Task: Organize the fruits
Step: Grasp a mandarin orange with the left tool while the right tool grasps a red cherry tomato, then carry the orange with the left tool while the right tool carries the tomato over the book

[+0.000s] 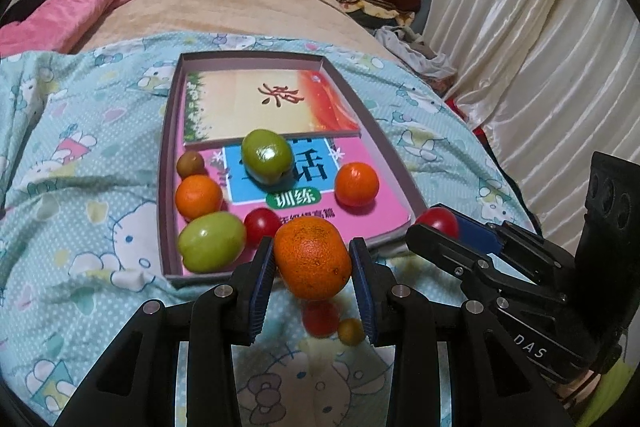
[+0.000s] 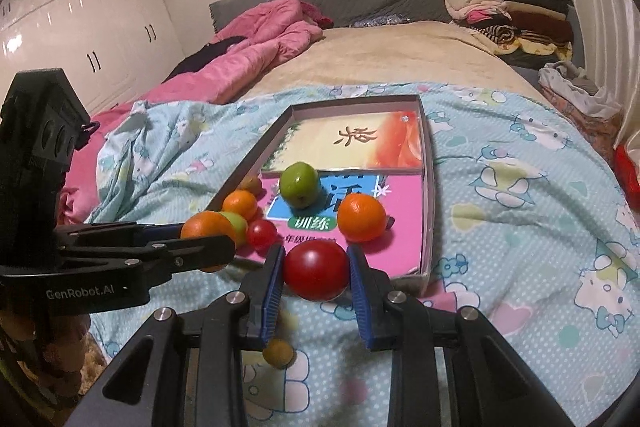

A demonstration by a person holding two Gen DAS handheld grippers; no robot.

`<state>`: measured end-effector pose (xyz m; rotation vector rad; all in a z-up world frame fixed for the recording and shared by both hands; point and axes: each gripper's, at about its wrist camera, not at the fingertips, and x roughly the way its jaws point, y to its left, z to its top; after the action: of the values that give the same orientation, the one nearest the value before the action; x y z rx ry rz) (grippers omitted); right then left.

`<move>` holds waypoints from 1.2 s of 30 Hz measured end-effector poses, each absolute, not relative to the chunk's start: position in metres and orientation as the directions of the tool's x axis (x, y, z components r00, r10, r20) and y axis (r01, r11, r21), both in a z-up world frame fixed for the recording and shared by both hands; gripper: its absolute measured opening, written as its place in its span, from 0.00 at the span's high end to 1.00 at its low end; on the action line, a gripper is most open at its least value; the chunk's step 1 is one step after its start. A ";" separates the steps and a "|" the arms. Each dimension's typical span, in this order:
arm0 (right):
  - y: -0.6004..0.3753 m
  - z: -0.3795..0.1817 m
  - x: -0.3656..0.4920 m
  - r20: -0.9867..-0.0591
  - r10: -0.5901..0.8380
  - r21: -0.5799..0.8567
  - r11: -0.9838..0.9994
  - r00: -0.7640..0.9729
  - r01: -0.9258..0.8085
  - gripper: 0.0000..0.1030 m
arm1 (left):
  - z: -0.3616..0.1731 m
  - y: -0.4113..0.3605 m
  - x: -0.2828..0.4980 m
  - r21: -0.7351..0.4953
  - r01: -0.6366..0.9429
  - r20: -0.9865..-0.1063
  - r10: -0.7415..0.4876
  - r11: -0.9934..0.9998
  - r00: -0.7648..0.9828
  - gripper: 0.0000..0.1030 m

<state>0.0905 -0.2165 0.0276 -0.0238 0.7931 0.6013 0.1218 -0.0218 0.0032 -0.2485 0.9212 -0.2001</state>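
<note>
Two fruits are held, one per gripper. A rough-skinned orange mandarin [image 1: 312,259] is clamped between the blue pads of the left gripper [image 1: 313,263], just above the near edge of the shallow grey cardboard tray [image 1: 168,131]. A glossy red tomato [image 2: 316,269] is pinched by the right gripper [image 2: 316,273], at the tray's near right corner. Inside the tray, on two printed books, two green fruits [image 1: 266,157], two smaller oranges [image 1: 356,184] and another tomato [image 1: 262,225] are seen. Near the grippers, on the pale blue cartoon-print quilt [image 1: 80,187], a red tomato [image 1: 320,317] and a small yellowish fruit [image 1: 350,331] are lying.

"genrobot.ai" on the left claw [image 2: 208,251]; "das" on the right claw [image 1: 436,227]; "训练" on the pink book [image 1: 294,201].
</note>
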 end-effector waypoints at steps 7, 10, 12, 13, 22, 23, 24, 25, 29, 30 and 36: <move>-0.224 0.030 0.100 -0.663 0.487 0.191 0.844 0.569 -0.501 0.69 | 0.001 -0.031 0.132 -0.273 0.076 -0.769 -0.265 0.959 0.582 0.63; -0.225 0.028 0.103 -0.667 0.479 0.189 0.850 0.571 -0.492 0.69 | -0.003 -0.035 0.138 -0.257 0.077 -0.776 -0.253 0.963 0.577 0.63; -0.225 0.027 0.105 -0.669 0.473 0.183 0.853 0.574 -0.489 0.69 | -0.007 -0.037 0.141 -0.251 0.080 -0.781 -0.251 0.965 0.572 0.63; -0.225 0.026 0.106 -0.669 0.470 0.180 0.854 0.575 -0.489 0.69 | -0.008 -0.037 0.142 -0.251 0.081 -0.781 -0.251 0.965 0.571 0.63; -0.226 0.020 0.115 -0.688 0.447 0.156 0.860 0.572 -0.485 0.69 | -0.019 -0.045 0.155 -0.236 0.100 -0.787 -0.250 0.967 0.564 0.63; -0.226 0.019 0.116 -0.691 0.444 0.153 0.861 0.571 -0.485 0.69 | -0.019 -0.046 0.156 -0.235 0.105 -0.787 -0.253 0.966 0.563 0.63; -0.225 0.018 0.117 -0.693 0.439 0.147 0.862 0.571 -0.485 0.69 | -0.020 -0.048 0.157 -0.233 0.112 -0.787 -0.255 0.966 0.562 0.63; -0.224 0.018 0.119 -0.696 0.437 0.142 0.862 0.570 -0.487 0.69 | -0.022 -0.049 0.158 -0.228 0.117 -0.789 -0.254 0.967 0.560 0.63; -0.220 0.012 0.122 -0.711 0.417 0.109 0.861 0.566 -0.497 0.69 | -0.028 -0.053 0.161 -0.204 0.125 -0.800 -0.238 0.971 0.550 0.63; -0.219 0.011 0.123 -0.715 0.412 0.102 0.861 0.565 -0.498 0.69 | -0.029 -0.053 0.162 -0.199 0.127 -0.803 -0.236 0.972 0.547 0.63; -0.214 0.000 0.128 -0.748 0.387 0.078 0.858 0.540 -0.508 0.69 | -0.035 -0.050 0.165 -0.194 0.120 -0.814 -0.228 0.974 0.535 0.63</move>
<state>0.1276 -0.2138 -0.0001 -0.1549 0.8476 0.5342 0.1650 -0.0502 -0.0354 -0.1195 0.9857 -0.2080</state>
